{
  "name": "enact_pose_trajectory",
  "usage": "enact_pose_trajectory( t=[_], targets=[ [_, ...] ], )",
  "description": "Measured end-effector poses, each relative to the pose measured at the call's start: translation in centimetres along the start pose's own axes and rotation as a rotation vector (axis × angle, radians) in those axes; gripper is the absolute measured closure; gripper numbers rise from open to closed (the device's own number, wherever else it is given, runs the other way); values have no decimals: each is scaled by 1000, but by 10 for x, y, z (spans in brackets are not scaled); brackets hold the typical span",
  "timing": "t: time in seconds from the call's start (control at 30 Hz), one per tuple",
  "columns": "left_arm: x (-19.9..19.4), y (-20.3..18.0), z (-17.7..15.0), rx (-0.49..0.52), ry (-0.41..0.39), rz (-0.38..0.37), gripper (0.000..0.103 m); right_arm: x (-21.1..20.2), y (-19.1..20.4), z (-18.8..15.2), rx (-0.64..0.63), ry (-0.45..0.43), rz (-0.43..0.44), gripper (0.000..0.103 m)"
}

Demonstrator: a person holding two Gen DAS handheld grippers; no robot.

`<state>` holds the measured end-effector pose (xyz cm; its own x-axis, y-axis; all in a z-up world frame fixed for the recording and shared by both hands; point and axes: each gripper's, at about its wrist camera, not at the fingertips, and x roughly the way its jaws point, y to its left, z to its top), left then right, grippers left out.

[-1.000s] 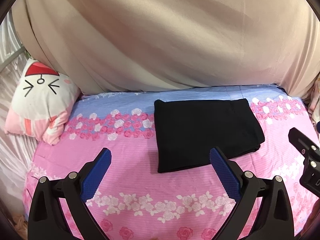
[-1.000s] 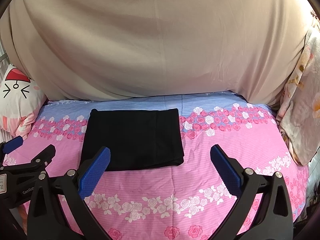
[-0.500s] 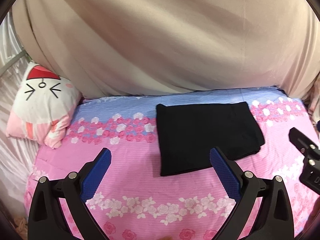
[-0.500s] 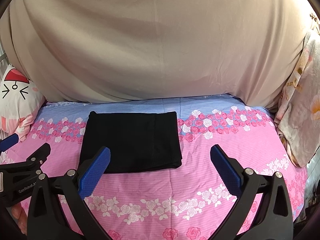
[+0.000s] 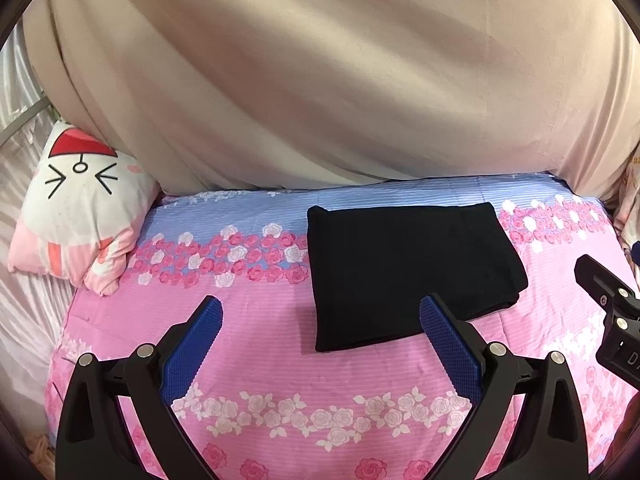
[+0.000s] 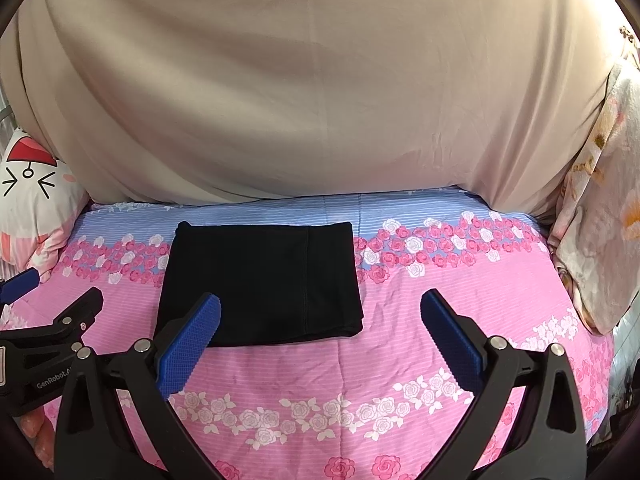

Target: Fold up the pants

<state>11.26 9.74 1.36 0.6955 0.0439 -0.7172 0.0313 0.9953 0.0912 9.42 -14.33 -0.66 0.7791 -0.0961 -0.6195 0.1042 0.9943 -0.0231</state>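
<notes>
Folded black pants [image 5: 408,272] lie as a flat rectangle on the flowered bed [image 5: 280,360]. Your left gripper [image 5: 320,344] and right gripper [image 6: 320,340] hover with jaws spread, empty. The folding looks complete; if anything remains, only edge-squaring calls for you.

You get soft, even light in both views, with no glare. The black pants [image 5: 408,272] read as a flat dark patch, their folds hardly legible. Only faint shadows lie under the beige drape [image 6: 320,92]. Fisheye bending curves the bedsheet [image 5: 260,360] edges, and dark vignetting fills the corners. Focus is fairly sharp centrally.
</notes>
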Motion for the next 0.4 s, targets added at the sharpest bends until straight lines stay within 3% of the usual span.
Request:
enact_pose_trajectory(
  t=[0.4],
  targets=[
    [3,-5,-3,22,11,21,5,3,-5,-3,9,7,-5,5]
  ],
)
